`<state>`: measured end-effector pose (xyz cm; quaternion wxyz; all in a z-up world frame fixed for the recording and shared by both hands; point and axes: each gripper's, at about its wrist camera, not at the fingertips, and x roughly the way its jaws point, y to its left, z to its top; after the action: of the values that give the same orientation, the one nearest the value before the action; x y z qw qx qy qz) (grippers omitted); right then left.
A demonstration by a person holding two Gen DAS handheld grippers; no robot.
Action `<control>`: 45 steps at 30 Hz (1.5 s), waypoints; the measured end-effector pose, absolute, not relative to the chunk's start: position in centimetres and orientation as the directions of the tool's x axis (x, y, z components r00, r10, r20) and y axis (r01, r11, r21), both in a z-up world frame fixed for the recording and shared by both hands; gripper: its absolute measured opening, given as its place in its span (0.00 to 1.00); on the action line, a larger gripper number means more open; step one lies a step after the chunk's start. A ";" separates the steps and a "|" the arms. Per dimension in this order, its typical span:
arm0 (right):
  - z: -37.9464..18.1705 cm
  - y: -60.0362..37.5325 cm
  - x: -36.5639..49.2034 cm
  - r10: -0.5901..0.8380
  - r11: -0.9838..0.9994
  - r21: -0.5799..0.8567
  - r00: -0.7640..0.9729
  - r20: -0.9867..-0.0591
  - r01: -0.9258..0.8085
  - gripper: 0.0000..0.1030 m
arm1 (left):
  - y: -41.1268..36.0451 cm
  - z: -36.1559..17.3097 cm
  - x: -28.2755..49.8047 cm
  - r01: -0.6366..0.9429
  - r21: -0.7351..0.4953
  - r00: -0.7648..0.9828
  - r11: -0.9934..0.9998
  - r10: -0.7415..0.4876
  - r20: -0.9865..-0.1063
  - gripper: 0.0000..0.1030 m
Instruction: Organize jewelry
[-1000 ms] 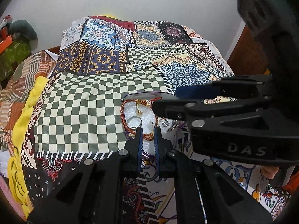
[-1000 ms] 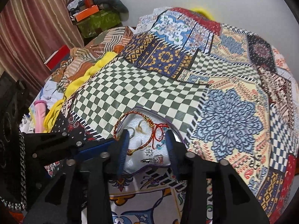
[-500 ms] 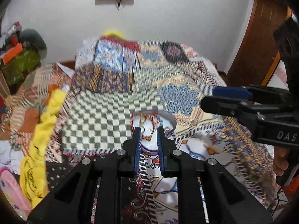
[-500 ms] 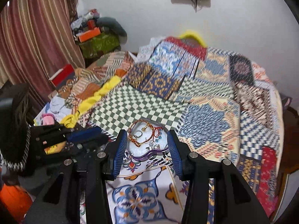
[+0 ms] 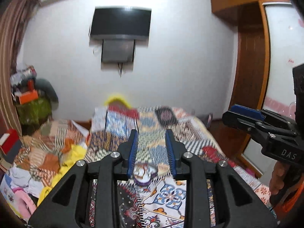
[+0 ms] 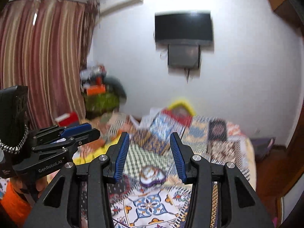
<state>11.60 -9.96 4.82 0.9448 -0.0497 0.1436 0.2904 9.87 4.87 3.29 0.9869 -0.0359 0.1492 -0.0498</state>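
The purple-rimmed jewelry tray (image 5: 145,173) lies on the patchwork bed cover, small and blurred, with red and gold pieces inside; it also shows in the right wrist view as the tray (image 6: 152,175). My left gripper (image 5: 151,134) hangs well above and back from it, its jaws opening with nothing between them. My right gripper (image 6: 149,135) is likewise high and away from the tray, open and empty. Each gripper appears in the other's view: the right gripper (image 5: 230,115) at the right edge, the left gripper (image 6: 89,131) at the left.
The patchwork cover (image 5: 167,125) spreads over the bed up to a white wall with a mounted TV (image 5: 121,22). Clothes and yellow fabric (image 5: 47,155) pile up at the left, beside a striped curtain (image 6: 41,57). A wooden wardrobe (image 5: 248,76) stands at the right.
Both grippers rose and drew back from the tray, which now looks small and low in view. The views tilted up to the wall and TV. The left jaws spread apart.
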 end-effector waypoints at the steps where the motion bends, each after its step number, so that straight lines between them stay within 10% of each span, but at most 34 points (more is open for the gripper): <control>1: 5.3 -10.2 10.6 0.533 0.831 -0.015 0.803 -0.266 -0.556 0.40 | 4.7 3.7 9.1 0.084 -0.084 0.958 0.993 -0.103 -0.268 0.36; 6: 6.2 -11.1 7.2 0.501 0.861 -0.019 0.854 -0.142 -0.508 0.55 | 3.6 4.8 5.4 0.046 -0.058 0.984 0.997 -0.056 -0.172 0.76; 9: 6.0 -11.6 6.1 0.447 0.894 -0.010 0.891 -0.084 -0.449 0.83 | 3.1 5.0 3.7 0.004 -0.048 0.993 0.999 -0.010 -0.116 0.93; 13: 5.7 -11.7 5.6 0.390 0.920 -0.007 0.919 -0.055 -0.391 1.00 | 3.1 4.8 3.2 -0.012 -0.052 0.994 0.999 0.006 -0.111 0.95; 45: 4.6 -13.0 3.8 0.382 0.924 0.010 0.918 -0.108 -0.383 1.00 | 2.3 3.8 2.8 -0.002 -0.042 0.990 0.999 -0.004 -0.144 0.96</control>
<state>3.82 -12.96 4.63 0.9792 -0.0054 0.0540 0.1953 2.75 2.28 3.85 0.9972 -0.0210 0.0724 -0.0004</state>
